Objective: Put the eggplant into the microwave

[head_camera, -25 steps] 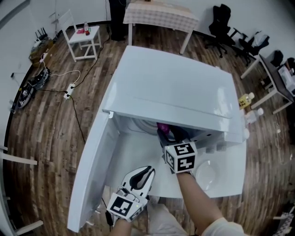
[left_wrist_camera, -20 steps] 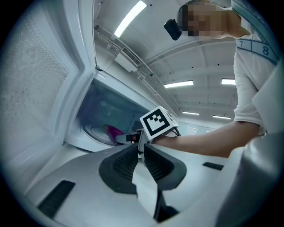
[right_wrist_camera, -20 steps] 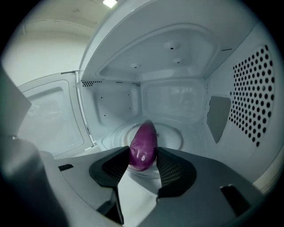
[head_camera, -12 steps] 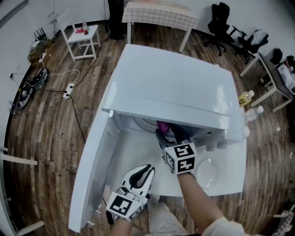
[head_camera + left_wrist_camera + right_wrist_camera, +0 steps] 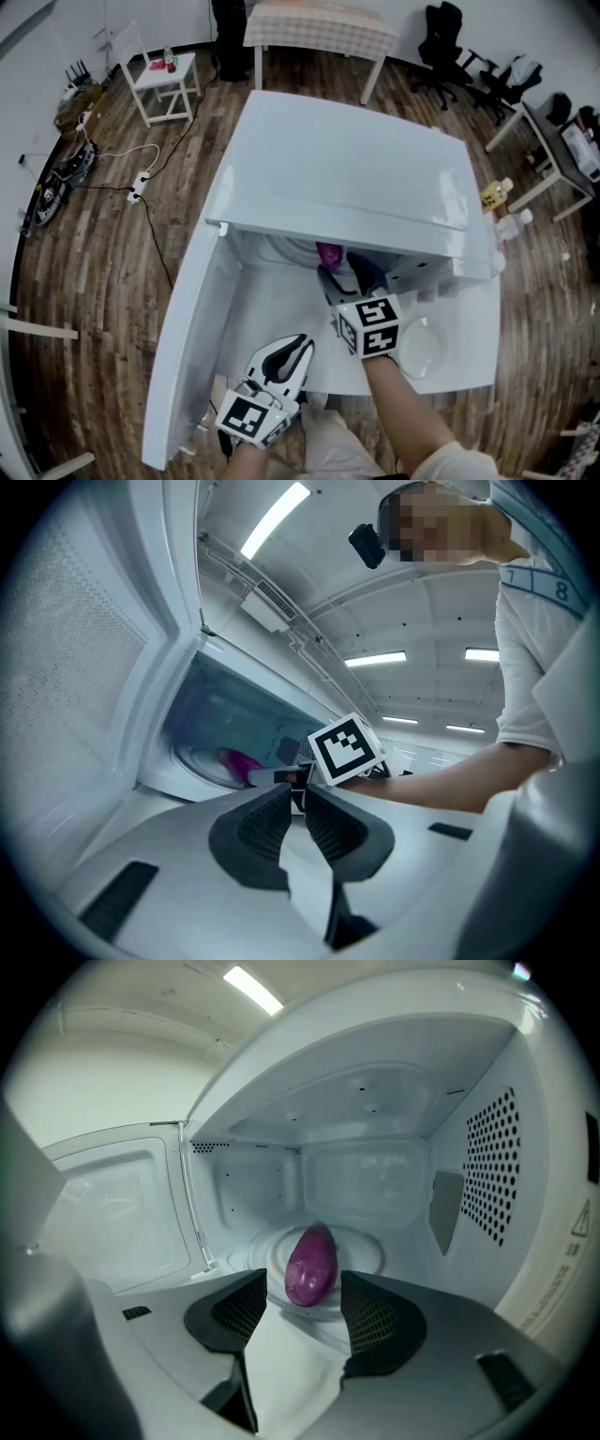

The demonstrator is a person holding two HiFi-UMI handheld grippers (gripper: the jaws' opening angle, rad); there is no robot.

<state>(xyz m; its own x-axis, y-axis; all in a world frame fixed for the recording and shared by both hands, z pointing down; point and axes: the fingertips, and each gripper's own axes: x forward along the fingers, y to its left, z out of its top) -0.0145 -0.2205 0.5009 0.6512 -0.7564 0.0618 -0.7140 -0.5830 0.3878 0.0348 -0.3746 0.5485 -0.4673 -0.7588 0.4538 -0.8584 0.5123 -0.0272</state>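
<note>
Eggplant (image 5: 310, 1265) on the turntable (image 5: 366, 1252), my right gripper (image 5: 305, 1285) wide open.

My right gripper's jaws had just been opening and stood wide apart, gripping nothing. The eggplant lay at 12 o'clock, just at their tips, with a gap on either side, lengthwise on the glass turntable inside the microwave (image 5: 347, 178). The open door (image 5: 103, 1204) stood at 9 o'clock. My left gripper (image 5: 296, 801) hovered outside, at about 7 o'clock from the right one, jaws together and empty.

Head view from overhead; gripper views close, toward shared microwave (image 5: 347, 178)
</note>
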